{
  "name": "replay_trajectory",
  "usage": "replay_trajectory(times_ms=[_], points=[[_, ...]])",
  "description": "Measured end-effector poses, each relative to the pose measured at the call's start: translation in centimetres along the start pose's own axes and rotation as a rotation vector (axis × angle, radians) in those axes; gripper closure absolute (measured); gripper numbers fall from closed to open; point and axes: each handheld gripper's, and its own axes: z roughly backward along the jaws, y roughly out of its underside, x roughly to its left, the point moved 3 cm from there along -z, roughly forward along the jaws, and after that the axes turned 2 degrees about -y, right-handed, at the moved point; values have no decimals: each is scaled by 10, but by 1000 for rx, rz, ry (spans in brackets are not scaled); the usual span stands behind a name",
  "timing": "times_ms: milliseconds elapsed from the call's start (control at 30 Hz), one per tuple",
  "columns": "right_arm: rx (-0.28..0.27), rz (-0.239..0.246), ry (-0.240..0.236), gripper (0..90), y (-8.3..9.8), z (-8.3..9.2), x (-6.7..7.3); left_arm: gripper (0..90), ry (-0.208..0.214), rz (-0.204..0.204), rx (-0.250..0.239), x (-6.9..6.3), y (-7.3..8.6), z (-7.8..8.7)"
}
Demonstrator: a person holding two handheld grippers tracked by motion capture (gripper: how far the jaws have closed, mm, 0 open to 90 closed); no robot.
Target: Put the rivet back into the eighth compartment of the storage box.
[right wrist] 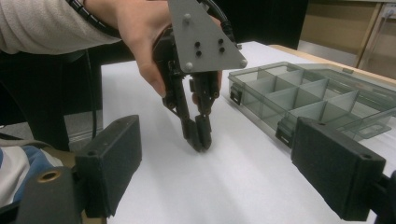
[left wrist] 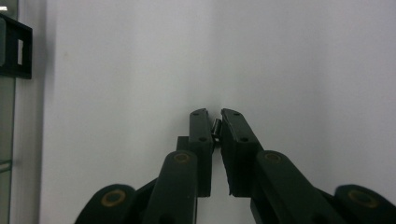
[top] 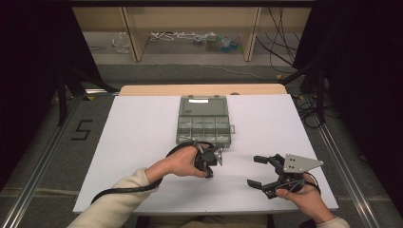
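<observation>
your left gripper [top: 209, 174] pointed straight down at the white bench [top: 142, 142], its jaws clenched on a small metal part [left wrist: 216, 127] pinched right at the tips, just off the near edge of the open organizer box [top: 203, 118]. in the left gripper view the part showed as a thin sliver between the pads, tilted and barely inside them. that was the weak spot: with so shallow a hold, a lift or a quick swing toward the box could have let the part twist out and drop, or skitter across the bench. pressing down harder might have flicked it sideways. the compartments were narrow, so a slightly off release could have landed the part in the wrong cell or on a divider wall. your right gripper [top: 263, 173] lay on the bench well to the right with jaws spread wide, grasping nothing; its cable and the left one could have snagged the box if you had swept across.
</observation>
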Motion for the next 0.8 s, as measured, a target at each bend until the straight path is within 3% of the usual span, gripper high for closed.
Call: replay_trajectory(times_ms=[233, 500, 600, 800], points=[[-1, 0, 0, 172, 0, 0, 0, 823, 3, -1, -6, 0, 0, 2], [0, 1, 0, 172, 0, 0, 0, 823, -23, -12, -42, 2, -3, 12], [0, 0, 0, 172, 0, 0, 0, 823, -25, 9, -64, 2, -3, 14], [0, 0, -1, 172, 0, 0, 0, 823, -39, 7, -72, 5, -3, 20]])
